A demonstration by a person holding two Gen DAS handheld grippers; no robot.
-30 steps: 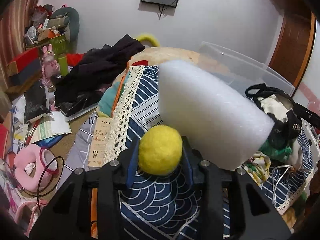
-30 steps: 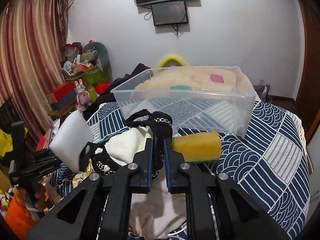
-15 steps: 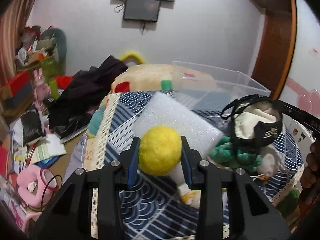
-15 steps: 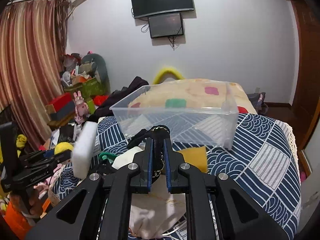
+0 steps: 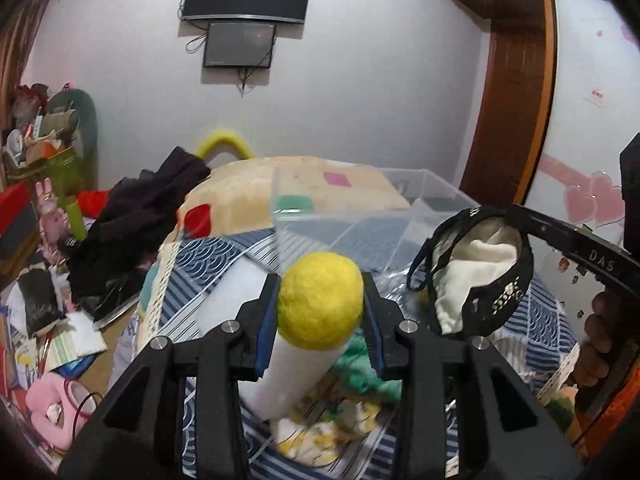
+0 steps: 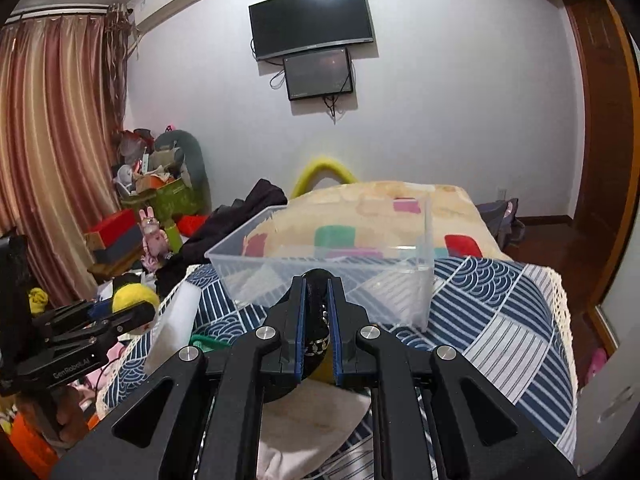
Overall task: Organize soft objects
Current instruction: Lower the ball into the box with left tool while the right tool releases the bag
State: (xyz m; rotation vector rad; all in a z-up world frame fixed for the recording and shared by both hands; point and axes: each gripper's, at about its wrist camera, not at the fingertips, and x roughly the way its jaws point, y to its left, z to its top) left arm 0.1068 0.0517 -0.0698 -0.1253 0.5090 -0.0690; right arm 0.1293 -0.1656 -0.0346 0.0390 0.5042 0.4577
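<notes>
My left gripper [image 5: 320,304] is shut on a yellow felt ball [image 5: 320,300] and holds it above the bed; both also show in the right wrist view, the gripper [image 6: 120,314] at the left with the ball [image 6: 130,296] in it. My right gripper [image 6: 317,312] is shut on a black bag [image 6: 316,344] with white cloth inside, which hangs in the air in the left wrist view [image 5: 480,280]. A clear plastic bin [image 6: 328,276] stands on the bed beyond both. A white foam block [image 5: 288,376] leans below the ball.
A green soft item [image 5: 360,372] and a yellow-patterned cloth [image 5: 320,436] lie on the blue patterned bedspread [image 6: 500,320]. A patchwork pillow [image 6: 380,216] and dark clothes [image 5: 140,224] lie behind the bin. Clutter [image 5: 48,344] covers the floor to the left.
Both grippers have risen, the left with the yellow ball and the right with the black bag. The bin now sits lower and nearer in both views.
</notes>
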